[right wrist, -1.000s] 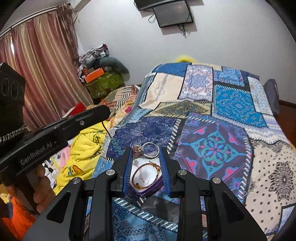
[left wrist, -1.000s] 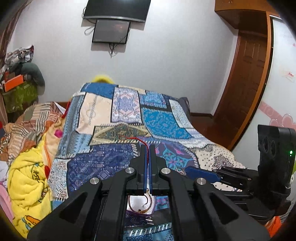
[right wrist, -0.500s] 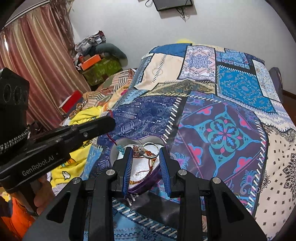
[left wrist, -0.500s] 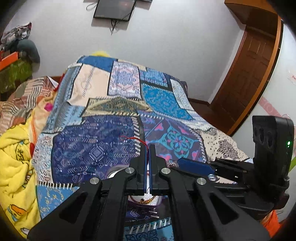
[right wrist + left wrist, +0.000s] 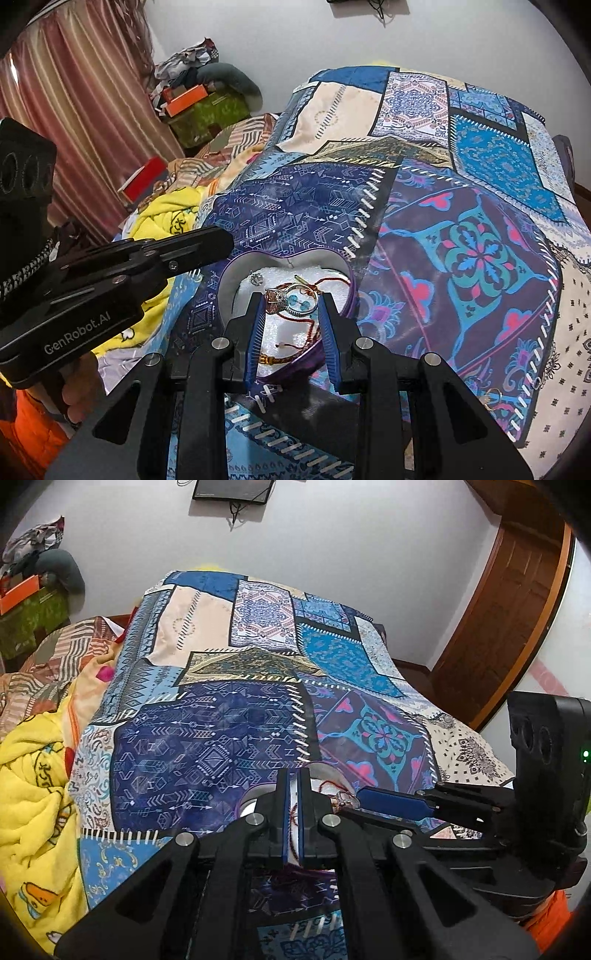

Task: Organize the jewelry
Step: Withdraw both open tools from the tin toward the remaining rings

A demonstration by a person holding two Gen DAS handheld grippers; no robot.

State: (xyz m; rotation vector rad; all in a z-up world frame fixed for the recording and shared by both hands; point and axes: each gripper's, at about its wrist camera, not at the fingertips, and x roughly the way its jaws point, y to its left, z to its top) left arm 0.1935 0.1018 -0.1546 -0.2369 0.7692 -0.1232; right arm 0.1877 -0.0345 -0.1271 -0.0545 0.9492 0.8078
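Observation:
A purple heart-shaped box (image 5: 352, 291) with white lining lies on the patchwork bedspread (image 5: 461, 206). My right gripper (image 5: 292, 297) is shut on a silver bracelet with a jewelled clasp (image 5: 286, 297), held just over the box. A red cord bracelet (image 5: 314, 325), a gold-brown bracelet (image 5: 277, 358) and a small silver stud (image 5: 256, 278) lie in the box. My left gripper (image 5: 294, 771) stands over the box rim (image 5: 325, 766), jaws a narrow gap apart, with the red cord (image 5: 293, 821) lying slack between them.
A yellow blanket (image 5: 33, 786) and striped bedding (image 5: 40, 664) lie left of the bedspread. A small gold ring (image 5: 493, 395) lies on the bedspread at the right. A wooden door (image 5: 506, 602) stands at the far right.
Both grippers came down and forward over the box. The red cord that stuck out of my left jaws now lies in the box, and the left jaws have parted slightly.

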